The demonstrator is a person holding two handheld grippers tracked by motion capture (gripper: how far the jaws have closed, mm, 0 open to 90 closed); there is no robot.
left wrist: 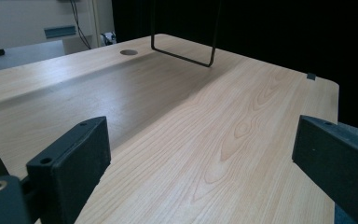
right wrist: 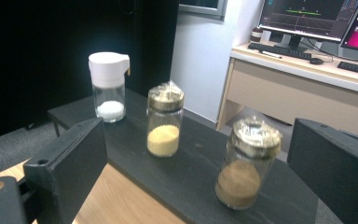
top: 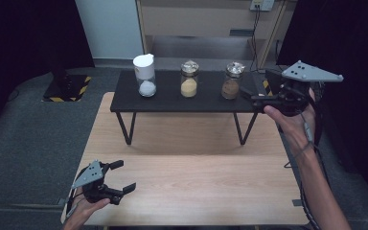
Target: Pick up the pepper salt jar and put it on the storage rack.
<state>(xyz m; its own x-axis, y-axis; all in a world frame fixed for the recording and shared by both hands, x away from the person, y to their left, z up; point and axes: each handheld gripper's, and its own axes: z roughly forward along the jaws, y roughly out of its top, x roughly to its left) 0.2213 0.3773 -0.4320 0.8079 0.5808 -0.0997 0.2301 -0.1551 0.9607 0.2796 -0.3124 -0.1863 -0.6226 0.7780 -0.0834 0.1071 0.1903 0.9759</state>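
we see a wood counter (top: pixel 196 187) under a black shelf (top: pixel 172 98) — our right claw (right wrist: pixel 196 154) gapes empty before the brown jar (right wrist: pixel 244 163); left claw (left wrist: pixel 200 154) released too.

left gripper (left wrist: pixel 205 158): jaws wide apart, nothing between | wooden table (left wrist: pixel 223 107) below | black wire leg (left wrist: pixel 182 55) ahead

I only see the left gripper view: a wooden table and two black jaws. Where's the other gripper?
Observer: The right gripper is at the right end of a low black shelf standing on the table, jaws open.
Operator: What's on the shelf?
Observer: Three glass jars: a white-capped jar of white grains, a foil-topped jar of yellow powder, a foil-topped jar of brown powder.
Operator: Which is closest?
Observer: The brown one, just ahead of the jaws, untouched.
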